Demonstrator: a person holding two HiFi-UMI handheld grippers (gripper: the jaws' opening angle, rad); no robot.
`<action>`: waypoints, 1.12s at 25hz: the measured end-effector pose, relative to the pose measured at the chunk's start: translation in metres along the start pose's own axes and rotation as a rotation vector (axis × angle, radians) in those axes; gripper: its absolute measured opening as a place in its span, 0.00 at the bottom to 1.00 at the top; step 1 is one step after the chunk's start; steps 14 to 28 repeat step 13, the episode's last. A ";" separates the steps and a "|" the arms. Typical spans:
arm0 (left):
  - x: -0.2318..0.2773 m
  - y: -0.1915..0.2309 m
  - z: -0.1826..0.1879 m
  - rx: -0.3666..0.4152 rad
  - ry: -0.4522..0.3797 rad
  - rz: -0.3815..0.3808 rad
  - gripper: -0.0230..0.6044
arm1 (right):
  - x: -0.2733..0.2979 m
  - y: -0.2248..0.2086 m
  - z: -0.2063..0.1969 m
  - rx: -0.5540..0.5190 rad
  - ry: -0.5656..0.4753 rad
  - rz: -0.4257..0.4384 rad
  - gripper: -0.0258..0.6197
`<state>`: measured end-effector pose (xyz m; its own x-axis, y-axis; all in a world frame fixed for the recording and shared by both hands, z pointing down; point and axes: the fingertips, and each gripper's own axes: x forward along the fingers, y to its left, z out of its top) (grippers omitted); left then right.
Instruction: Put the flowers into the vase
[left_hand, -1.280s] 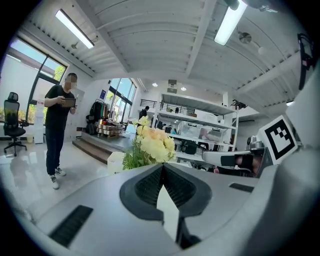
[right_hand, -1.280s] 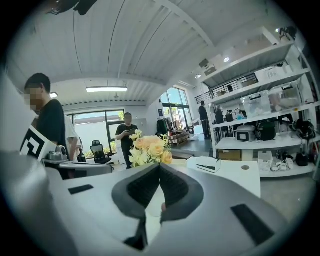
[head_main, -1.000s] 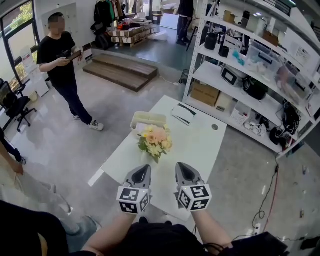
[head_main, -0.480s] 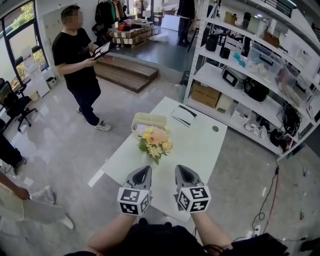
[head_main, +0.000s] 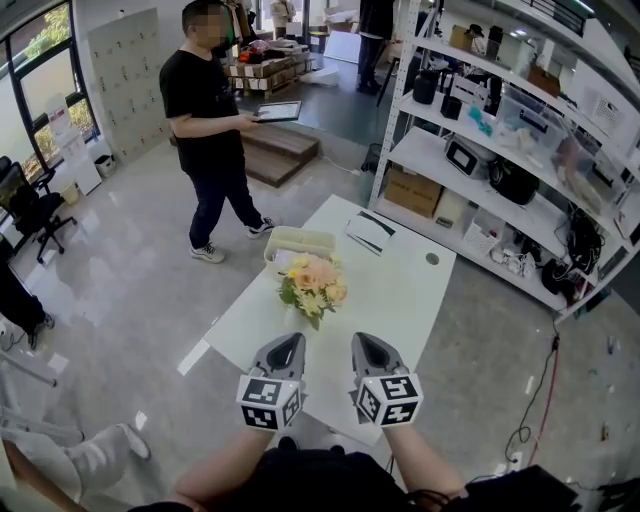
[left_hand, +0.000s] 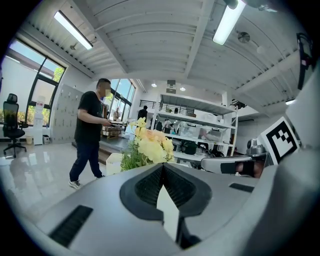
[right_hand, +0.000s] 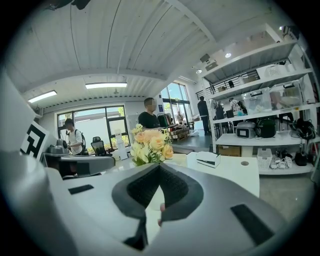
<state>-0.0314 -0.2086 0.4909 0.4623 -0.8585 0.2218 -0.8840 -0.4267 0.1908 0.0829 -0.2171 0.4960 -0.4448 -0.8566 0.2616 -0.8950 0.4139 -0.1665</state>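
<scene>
Where white metal shelving (head_main: 500, 150) lines the right side, a smooth white rectangular table (head_main: 400, 290) stands. A person in black (head_main: 215, 130) stands beyond it. A pale oblong tray (head_main: 297, 241) sits just behind the ruffled peach-and-yellow flowers (head_main: 312, 285) mid-table. At the near edge, the matte grey left gripper (head_main: 289, 340) and right gripper (head_main: 362, 340) have their ribbed jaws pressed together, empty.

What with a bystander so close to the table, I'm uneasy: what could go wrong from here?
1. Both the left claw and the right claw are shut and empty; reaching in like that could topple the flowers.
2. The person holding a tablet stands close beside the table and might bump it.
</scene>
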 end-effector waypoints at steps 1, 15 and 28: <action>0.000 0.000 0.000 0.000 0.001 0.000 0.05 | 0.000 0.000 -0.001 0.000 0.002 0.000 0.04; -0.001 0.001 -0.004 -0.004 0.007 0.004 0.05 | 0.001 0.003 -0.004 0.004 0.009 0.011 0.04; -0.001 0.001 -0.004 -0.004 0.007 0.004 0.05 | 0.001 0.003 -0.004 0.004 0.009 0.011 0.04</action>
